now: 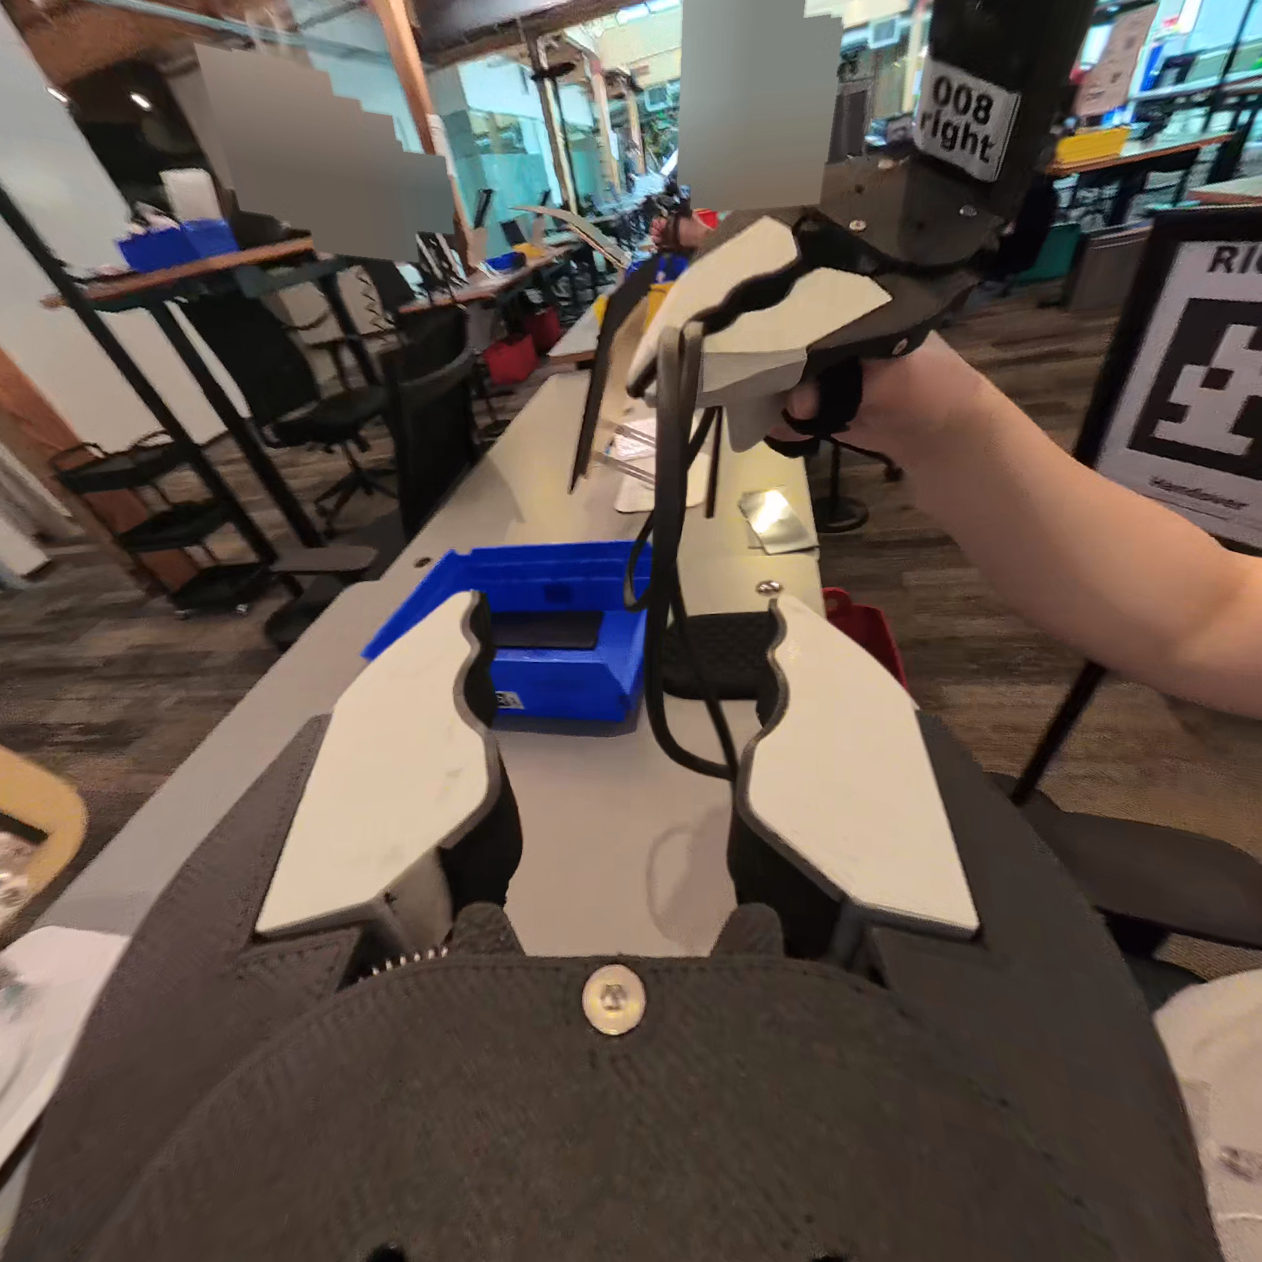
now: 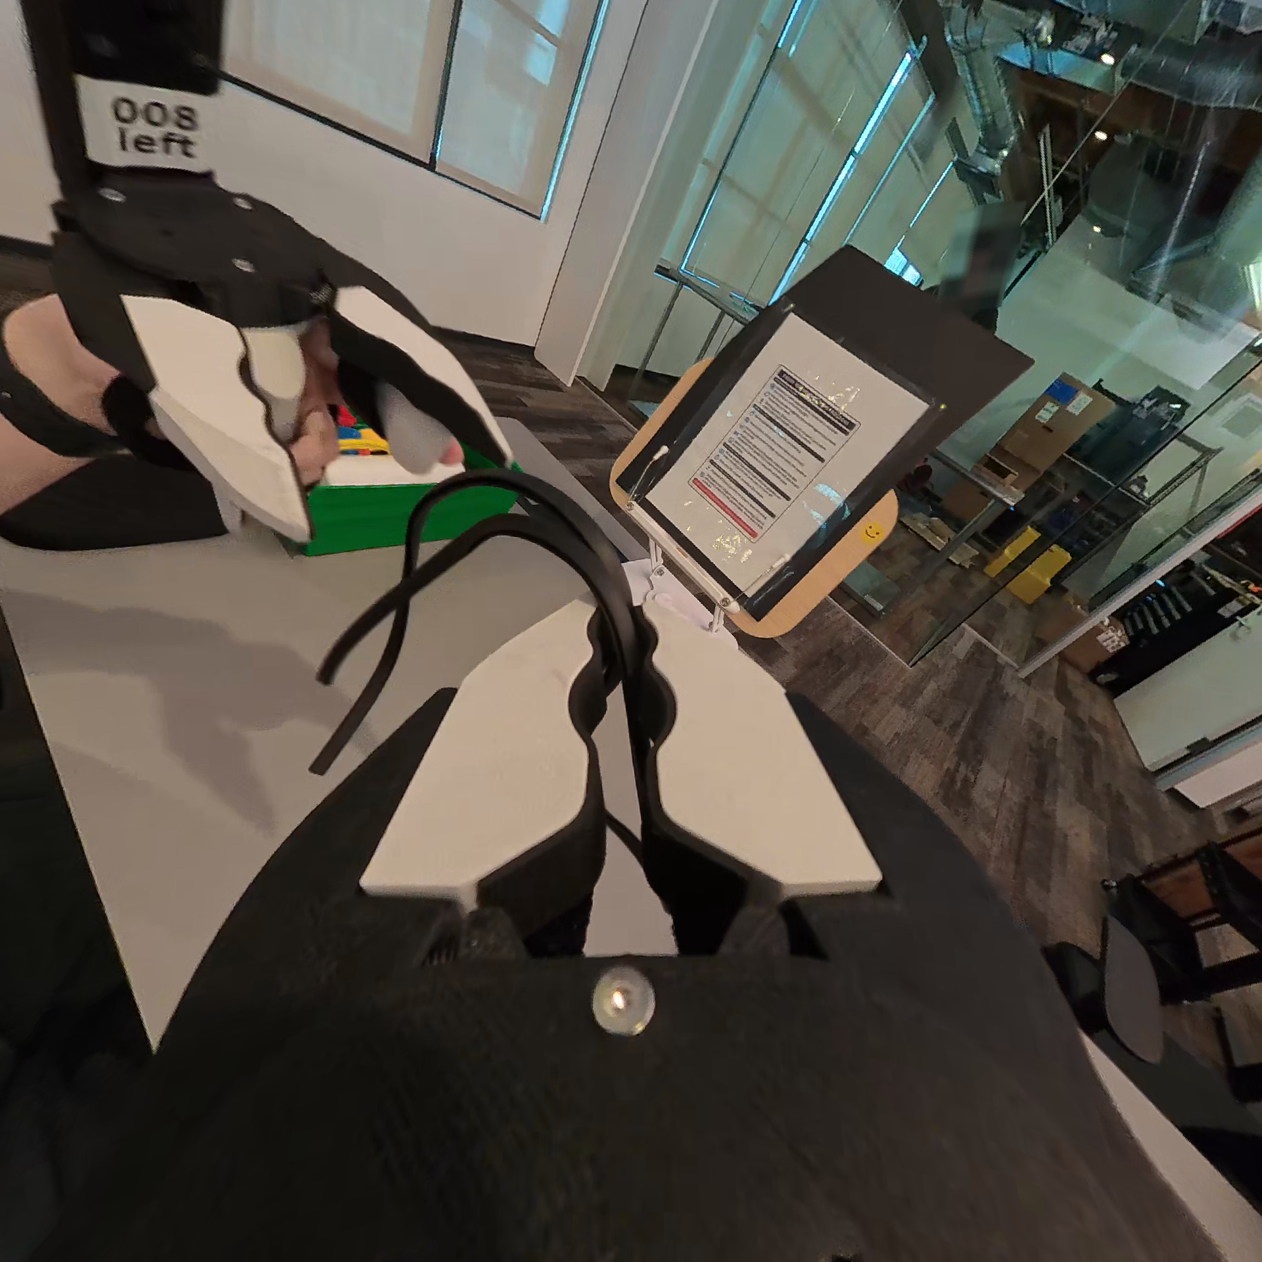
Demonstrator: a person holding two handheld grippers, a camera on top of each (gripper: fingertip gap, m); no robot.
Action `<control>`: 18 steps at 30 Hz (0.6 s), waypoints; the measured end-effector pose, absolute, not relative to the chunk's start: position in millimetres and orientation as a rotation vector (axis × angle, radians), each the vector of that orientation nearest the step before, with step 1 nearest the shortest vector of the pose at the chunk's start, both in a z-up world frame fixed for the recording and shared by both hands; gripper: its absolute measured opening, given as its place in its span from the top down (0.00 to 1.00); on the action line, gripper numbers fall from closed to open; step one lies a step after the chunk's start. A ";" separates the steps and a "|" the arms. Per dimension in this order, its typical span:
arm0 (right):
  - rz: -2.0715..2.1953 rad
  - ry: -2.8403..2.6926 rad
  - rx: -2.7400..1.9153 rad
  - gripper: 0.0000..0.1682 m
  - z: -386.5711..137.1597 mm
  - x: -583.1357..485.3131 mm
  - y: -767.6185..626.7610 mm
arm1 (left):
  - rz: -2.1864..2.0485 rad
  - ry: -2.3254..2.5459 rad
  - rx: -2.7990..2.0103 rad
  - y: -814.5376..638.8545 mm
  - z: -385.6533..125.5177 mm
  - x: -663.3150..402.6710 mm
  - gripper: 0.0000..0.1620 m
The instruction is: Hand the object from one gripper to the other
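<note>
So the object here is a bundle of thin black straps [image 1: 672,478], rubbery-looking bands, pinched at their top in the right gripper [image 1: 672,362] and dangling down over the grey table [image 1: 601,819]. In the right wrist view the same straps [image 2: 546,519] arch up out of the fingertips and flop toward 10 o'clock, loose ends hanging free. The right gripper's [image 2: 625,655] fingers are closed together on them.

Handling guess: light, floppy, no stiffness at all, probably a bit grippy. It'll swing and sag, so grabbing the dangling ends is a losing game. Best bet is pinching the bunched part just below the right gripper's tips, where the strands run together.

The left gripper [image 1: 628,642] sits lower with its fingers spread wide apart and nothing in them; the hanging straps fall around 1 o'clock from its gap, so the handover isn't done yet.

Further out: a blue bin [image 1: 567,655] at 11 o'clock from the left gripper, a green bin [image 2: 410,512] of colourful bits behind it in the right wrist view, and a framed sheet on a stand [image 2: 778,464] at the table edge.
</note>
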State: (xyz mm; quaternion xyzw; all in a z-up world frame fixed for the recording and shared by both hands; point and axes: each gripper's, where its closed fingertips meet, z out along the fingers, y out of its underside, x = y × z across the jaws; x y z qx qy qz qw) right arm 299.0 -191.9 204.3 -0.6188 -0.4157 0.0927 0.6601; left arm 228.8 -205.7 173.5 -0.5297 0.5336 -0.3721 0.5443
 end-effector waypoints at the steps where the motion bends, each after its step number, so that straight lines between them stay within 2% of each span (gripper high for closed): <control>1: 0.203 -0.947 -1.399 0.97 205.4 297.3 -193.2 | -0.895 1.305 -1.275 -206.7 168.0 237.1 0.56; 3: 0.186 -0.946 -1.405 0.97 207.5 298.3 -194.0 | -0.903 1.389 -1.325 -208.3 150.6 252.6 0.64; 5: 0.162 -0.948 -1.412 0.97 207.9 303.0 -193.8 | -0.884 1.428 -1.335 -207.3 137.8 264.1 0.96; 9: 0.146 -0.936 -1.440 0.97 201.8 317.1 -191.1 | -0.903 1.436 -1.334 -208.7 129.9 279.8 0.97; 15: 0.198 -0.883 -1.484 0.97 182.6 341.4 -184.1 | -0.949 1.384 -1.390 -198.7 151.2 275.6 0.97; 16: 0.223 -0.863 -1.484 0.94 179.2 343.2 -182.0 | -0.963 1.363 -1.424 -194.4 155.4 273.4 0.97; 18: 0.265 -0.825 -1.496 0.80 170.4 345.8 -179.0 | -0.975 1.295 -1.468 -183.0 166.8 268.2 0.97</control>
